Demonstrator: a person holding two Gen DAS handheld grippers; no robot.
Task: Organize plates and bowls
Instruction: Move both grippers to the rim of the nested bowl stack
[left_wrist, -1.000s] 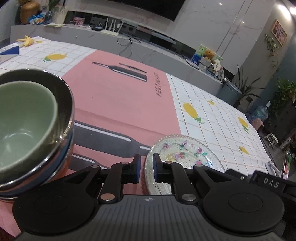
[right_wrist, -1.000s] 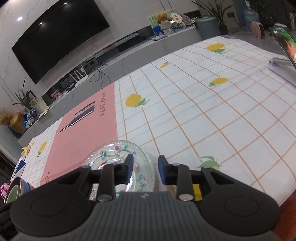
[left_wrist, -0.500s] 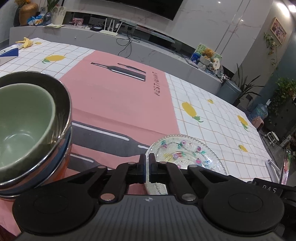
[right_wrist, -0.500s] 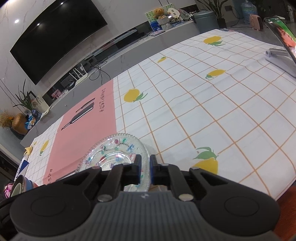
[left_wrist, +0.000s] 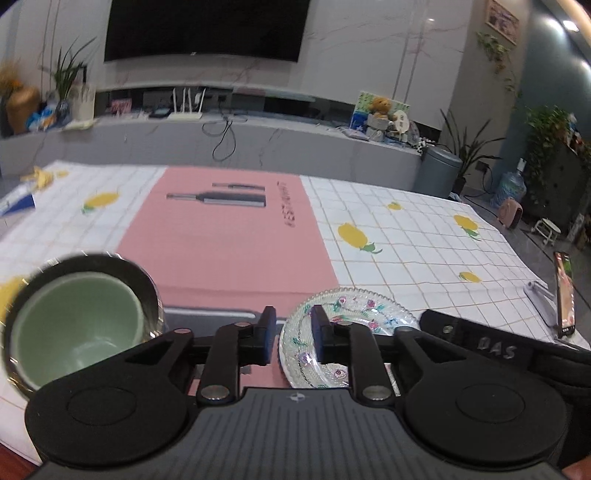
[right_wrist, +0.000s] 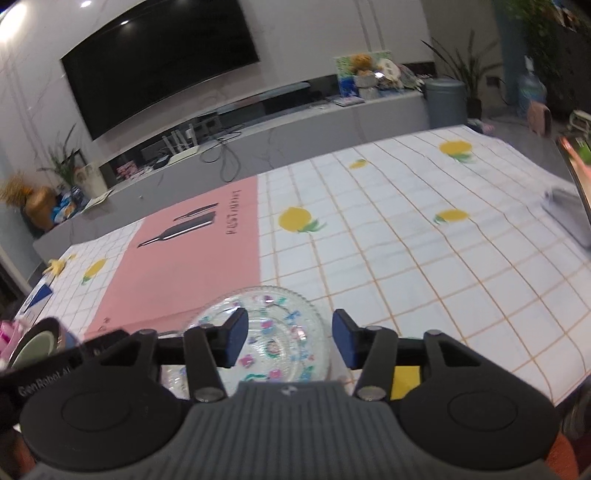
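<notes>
Glass, pressed and painted with small flowers, forms the plate on which the coming move is judged to turn; it is seen low and just right of centre in the left wrist view, resting on the surface where the pink panel of the cloth meets the white grid. The left tongs are shown parted, with the plate's near-left rim lying in the gap between the pads and no contact discernible. In the right wrist view the same plate sits low at centre, directly ahead of the right tongs, which are spread wide with both pads standing clear of the rim. The plate is round, so no long axis is offered; only the rim edge can be pinched. Both tongs are placed close to it, the left straddling the edge more nearly. A stack of bowls, a green bowl nested in a steel bowl, occupies the lower left of the left wrist frame, well apart from the plate and to the left of the left tongs. Whether the plate is destined for that stack cannot be told.
</notes>
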